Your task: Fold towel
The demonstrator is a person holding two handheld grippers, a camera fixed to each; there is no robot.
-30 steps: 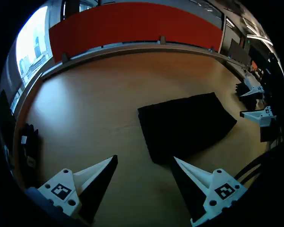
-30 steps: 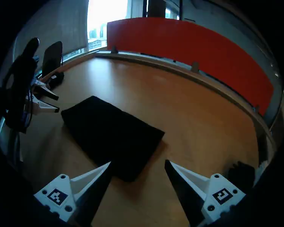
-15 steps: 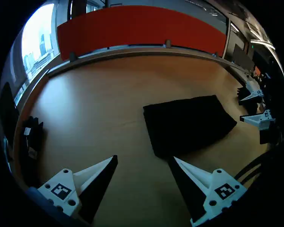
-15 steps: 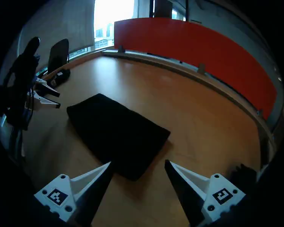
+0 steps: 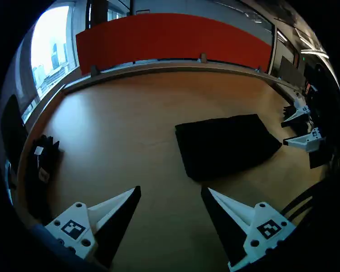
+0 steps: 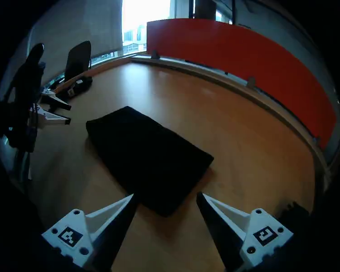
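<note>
While you held both grippers above the table [image 5: 115, 136], the towel [image 5: 226, 145] lay flat on the wood as a black, compact rectangle, with neither tool touching it. Left gripper view: the left gripper [image 5: 170, 189] had its jaws spread wide with nothing between them; the towel sat ahead and to the right, its nearest corner just beyond the right-hand fingertip. Past the towel's far short end you held the right gripper [image 5: 284, 133], its fingers parted and pointing back toward the cloth.

Right gripper view: the right gripper [image 6: 165, 195] was likewise wide open and empty. The towel [image 6: 147, 158] ran away from it on a diagonal, long axis from near right to far left, and its near short end reached down between the two fingertips. Off the towel's far left corner, the left gripper [image 6: 70, 114] stood close by.

Read together, the views placed one gripper at each short end of the towel, facing along its long axis. The right gripper appeared the nearer, being almost square on the end in front of it; the left met the towel at a corner, off to one side. Any further fold would probably turn on that axis: one short end lifted and carried over to the other. How many layers the towel already had could not be told against the dark cloth.
</note>
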